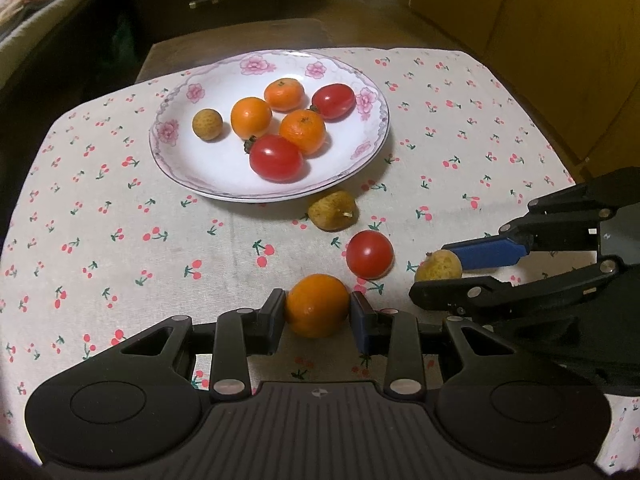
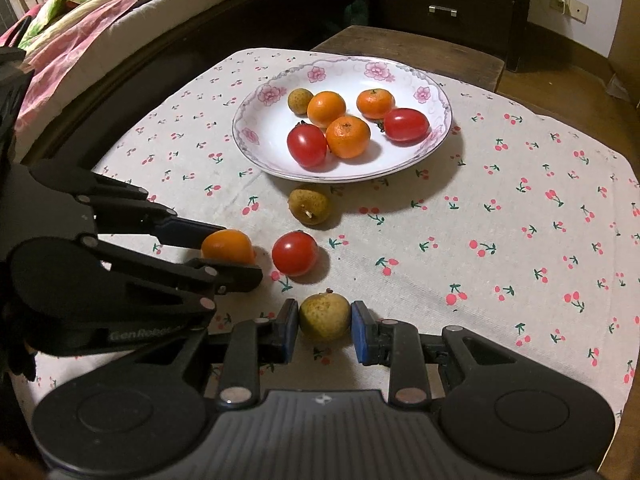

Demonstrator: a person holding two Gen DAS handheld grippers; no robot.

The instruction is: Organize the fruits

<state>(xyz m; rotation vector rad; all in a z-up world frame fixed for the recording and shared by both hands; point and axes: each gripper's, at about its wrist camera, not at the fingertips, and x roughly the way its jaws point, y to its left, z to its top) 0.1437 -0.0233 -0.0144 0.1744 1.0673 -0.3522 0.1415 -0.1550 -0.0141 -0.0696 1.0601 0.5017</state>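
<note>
Cherry-print cloth (image 1: 120,208) is spread over a wooden table (image 2: 404,46). On it, toward the far side, a white plate (image 1: 208,176) with a pink-flower rim is set. Six fruits are held on the plate: three oranges, two red tomatoes and one small yellow-brown longan at the plate's left edge.

Four fruits are seen on the cloth, nearer than the plate. A stemmed longan (image 1: 332,210) lies just beside the plate's near rim, whether touching cannot be told. A loose tomato (image 1: 369,254) sits nearer still, apart from it.

Left gripper (image 1: 318,312): its fingers are placed either side of an orange (image 1: 317,305), which rests on the cloth. In the left wrist view the left pad is seen at the skin and the blue right pad (image 1: 362,326) close against it; a firm clamp cannot be confirmed. In the right wrist view the same orange (image 2: 227,246) is seen between the two fingers, still on the cloth.

Right gripper (image 2: 325,320): its blue pads are set either side of a second longan (image 2: 325,317), also on the cloth. The left pad (image 2: 291,330) looks to be touching; a narrow gap appears at the right pad. From the left wrist view this longan (image 1: 438,266) is seen between the fingers.

The grippers are close side by side, the loose tomato lying just beyond them.
</note>
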